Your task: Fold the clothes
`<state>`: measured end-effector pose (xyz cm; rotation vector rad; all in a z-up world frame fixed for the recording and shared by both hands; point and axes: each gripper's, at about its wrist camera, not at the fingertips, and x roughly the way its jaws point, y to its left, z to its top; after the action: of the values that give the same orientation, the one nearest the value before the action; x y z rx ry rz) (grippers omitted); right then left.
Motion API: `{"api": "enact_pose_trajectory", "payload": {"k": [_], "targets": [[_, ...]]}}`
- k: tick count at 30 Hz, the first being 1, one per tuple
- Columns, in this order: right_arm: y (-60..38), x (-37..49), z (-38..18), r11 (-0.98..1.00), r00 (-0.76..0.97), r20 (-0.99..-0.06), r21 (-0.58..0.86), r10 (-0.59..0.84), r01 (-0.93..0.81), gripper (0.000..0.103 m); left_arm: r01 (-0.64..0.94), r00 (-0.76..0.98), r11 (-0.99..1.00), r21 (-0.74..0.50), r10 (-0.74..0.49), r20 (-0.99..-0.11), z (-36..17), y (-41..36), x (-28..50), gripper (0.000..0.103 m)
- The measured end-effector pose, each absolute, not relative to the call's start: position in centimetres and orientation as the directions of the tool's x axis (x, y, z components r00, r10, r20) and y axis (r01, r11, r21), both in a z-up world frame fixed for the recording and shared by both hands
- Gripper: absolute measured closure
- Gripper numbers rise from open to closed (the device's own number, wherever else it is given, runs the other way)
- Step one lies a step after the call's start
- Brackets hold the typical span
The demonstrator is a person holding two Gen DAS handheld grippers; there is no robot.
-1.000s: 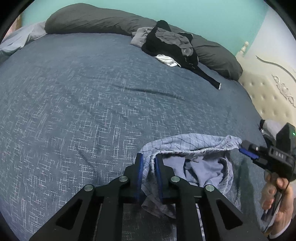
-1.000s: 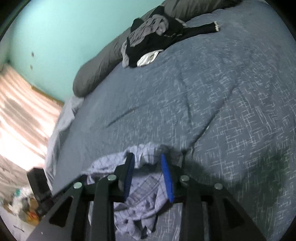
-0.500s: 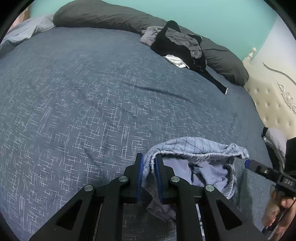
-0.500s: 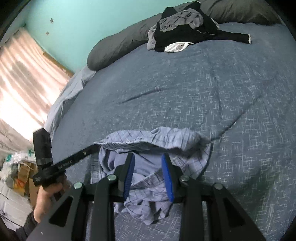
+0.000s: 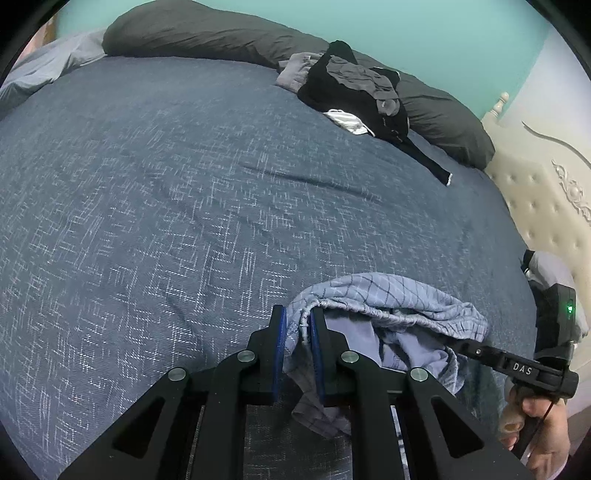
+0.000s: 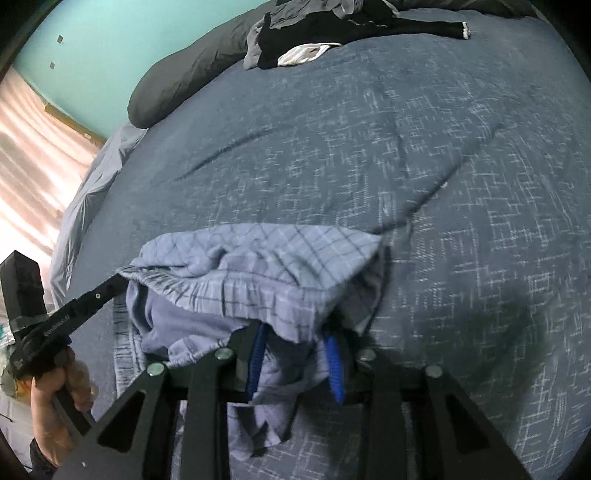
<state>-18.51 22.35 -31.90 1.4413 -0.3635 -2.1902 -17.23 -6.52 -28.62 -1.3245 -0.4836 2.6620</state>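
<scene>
- Pinching the waistband of the blue checked shorts (image 5: 384, 306) — the left gripper (image 5: 297, 325), jaws narrow on the cloth.
- Right gripper (image 6: 295, 350) stands wider, cloth draped between its pads; grip unclear.
- Shorts hang bunched between both, low over the bedspread (image 5: 184, 203) — clothes pile (image 5: 354, 96) well apart.

A wide bed (image 5: 155, 206) carries everything, spread with a dark blue cover flecked with white crosshatch; a shallow crease runs across its middle; a long dark grey pillow (image 5: 207, 33) lies along the far edge; against it sits a heap of black and grey clothes (image 5: 354, 92), a white piece showing at its base and one black sleeve trailing toward the headboard; a pale blue checked garment (image 5: 388, 302) lies bunched at the near edge.
</scene>
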Motion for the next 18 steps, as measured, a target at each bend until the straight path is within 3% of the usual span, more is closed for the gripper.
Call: {"api": "enact_pose_trajectory", "payload": {"k": [2, 5, 18], "targets": [[22.5, -18.5, -31.8, -0.840, -0.323, -0.776, 0.480, -0.542, 0.254, 0.088, 0.027, -0.606, -0.941, -0.338, 0.253, -0.754, -28.7, -6.5, -17.2, 0.089], [22.7, -18.6, -31.5, -0.832, -0.333, -0.763, 0.493, -0.554, 0.254, 0.093, 0.027, -0.607, -0.940, -0.340, 0.254, -0.753, -28.6, -6.5, -17.2, 0.089], [25.8, -18.8, -27.3, -0.778, -0.480, -0.625, 0.577, -0.615, 0.247, 0.097, 0.031, -0.629, -0.939, -0.343, 0.249, -0.737, -28.0, -6.4, -17.2, 0.089]]}}
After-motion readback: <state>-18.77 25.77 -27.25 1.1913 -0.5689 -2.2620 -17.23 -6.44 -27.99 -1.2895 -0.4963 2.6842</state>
